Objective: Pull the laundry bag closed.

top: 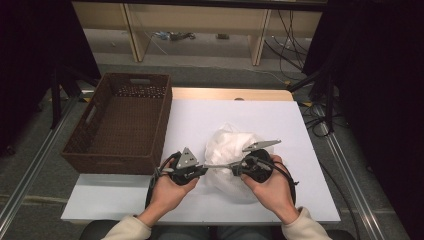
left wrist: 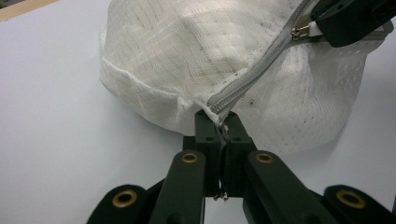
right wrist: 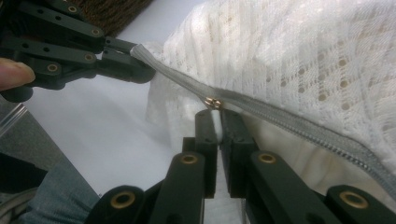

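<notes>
Holding the end of the grey zipper (left wrist: pixel 243 86) firmly, the left tool (left wrist: pixel 223 128) is closed on it, while the right tool (right wrist: pixel 218 115) is closed on the small zipper pull (right wrist: pixel 214 102) of the white mesh bag (top: pixel 227 147), which lies in the middle of the white desk (top: pixel 280 120). To do this step well, the person should probably keep the zipper tight and straight and draw the pull slowly along it. A brown woven basket (top: pixel 120 125) stands at the left, and dark curtains and cables surround the desk.
</notes>
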